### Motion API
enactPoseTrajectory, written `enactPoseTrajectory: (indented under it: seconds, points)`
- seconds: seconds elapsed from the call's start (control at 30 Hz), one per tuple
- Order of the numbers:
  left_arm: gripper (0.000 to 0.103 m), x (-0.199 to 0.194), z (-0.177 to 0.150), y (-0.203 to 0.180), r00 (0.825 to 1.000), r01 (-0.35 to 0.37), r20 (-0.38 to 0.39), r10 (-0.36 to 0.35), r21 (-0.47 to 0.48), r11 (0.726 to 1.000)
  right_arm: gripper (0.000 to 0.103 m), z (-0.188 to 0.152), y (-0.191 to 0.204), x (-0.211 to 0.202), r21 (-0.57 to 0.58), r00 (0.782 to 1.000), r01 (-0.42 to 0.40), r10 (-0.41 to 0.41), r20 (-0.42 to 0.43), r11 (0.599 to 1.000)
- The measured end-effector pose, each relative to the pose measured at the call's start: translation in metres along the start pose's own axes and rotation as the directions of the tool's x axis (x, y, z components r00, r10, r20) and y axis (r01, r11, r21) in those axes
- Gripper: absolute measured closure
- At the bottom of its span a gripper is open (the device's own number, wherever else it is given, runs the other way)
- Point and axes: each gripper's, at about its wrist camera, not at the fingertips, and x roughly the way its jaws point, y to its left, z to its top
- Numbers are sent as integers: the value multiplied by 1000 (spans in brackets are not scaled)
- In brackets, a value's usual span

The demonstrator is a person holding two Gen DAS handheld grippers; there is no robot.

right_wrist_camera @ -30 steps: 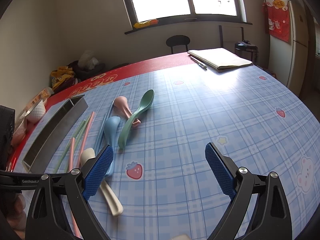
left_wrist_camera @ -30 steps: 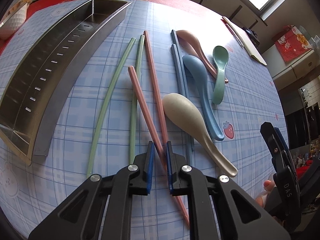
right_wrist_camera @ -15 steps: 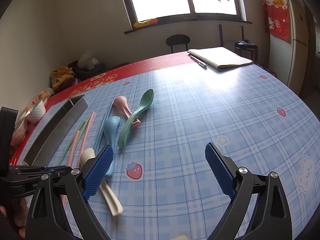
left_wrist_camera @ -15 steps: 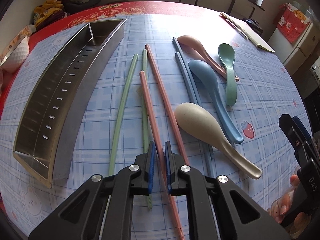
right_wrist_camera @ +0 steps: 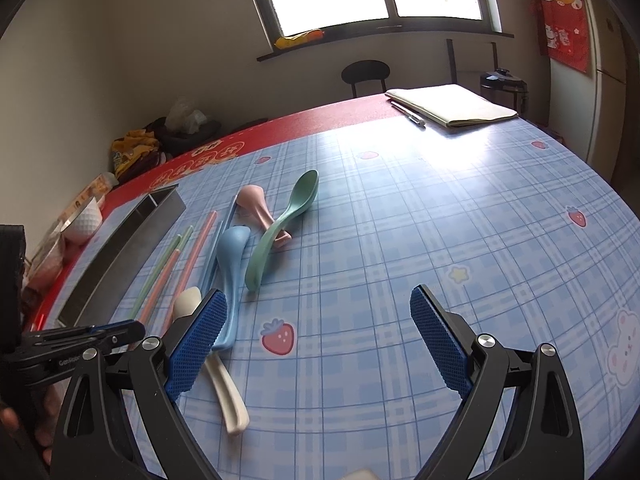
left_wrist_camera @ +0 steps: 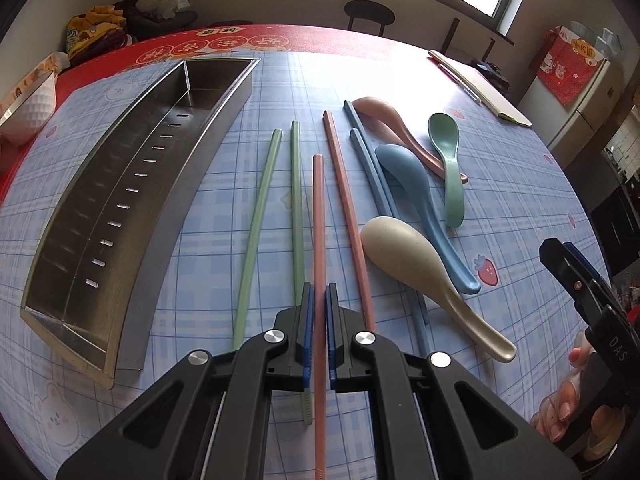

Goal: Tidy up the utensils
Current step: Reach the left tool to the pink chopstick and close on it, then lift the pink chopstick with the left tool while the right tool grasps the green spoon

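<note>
I had the left tongs [left_wrist_camera: 319, 332] clamped on one pink chopstick [left_wrist_camera: 319, 232], pinched well down its length, towards its near end, with the long remainder reaching out ahead over the tabletop [left_wrist_camera: 500, 184]; the right tongs [right_wrist_camera: 316, 344] hung wide apart over bare cloth beside the spoons, gripping nothing. To do this step well, I judged, I had to keep the pinch firm and lift straight, because the far end would sag or swing; I had also to keep it clear of the second pink chopstick [left_wrist_camera: 348, 216] just to its right and the green chopstick [left_wrist_camera: 296, 208] just to its left, whose near end ran under the left pad. Then I meant to carry it left, line it up with the long axis of the metal tray [left_wrist_camera: 132, 216], and lower it flat before letting go, so it would not bounce on the steel.

That tray lay at the left of the utensils, well apart from the spoons; its long slotted compartment showed nothing inside, and the small divided section at its far end also looked bare, though part of its floor was hidden by the wall. Everything else lay loose on the tabletop: another green chopstick [left_wrist_camera: 256, 232], two blue chopsticks [left_wrist_camera: 370, 168] partly under the spoons, and the cream spoon [left_wrist_camera: 416, 268], blue spoon [left_wrist_camera: 420, 200], pink spoon [left_wrist_camera: 392, 124] and green spoon [left_wrist_camera: 448, 160]. A white bowl [left_wrist_camera: 30, 106] stood beyond the tray; I could not see into it.
</note>
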Motion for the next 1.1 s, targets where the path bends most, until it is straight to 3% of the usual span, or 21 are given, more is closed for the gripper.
enactPoseTrajectory:
  seconds: [0.33,0.57,0.63,0.7,0.8,1.1]
  points:
    - [97,-55,14,23,983,69,168,-71,16,997,13,7,1,19,-8,988,-82,81,-128,997]
    - [97,-72,24,49,967,108,230,-105,-2,994,14,40,10,43,-8,978,-115,111,-178,993]
    - [97,-72,24,56,965,125,234,-118,-15,992,38,52,9,58,47,966,-151,157,-204,987]
    - [97,-72,24,61,963,137,237,-127,-25,990,43,60,6,77,121,955,-157,182,-235,980]
    - [97,-73,22,67,961,146,243,-134,-31,989,59,67,5,102,164,948,-124,165,-271,979]
    - [97,-78,18,81,955,160,259,-142,-51,986,76,77,11,135,211,948,-42,106,-301,977]
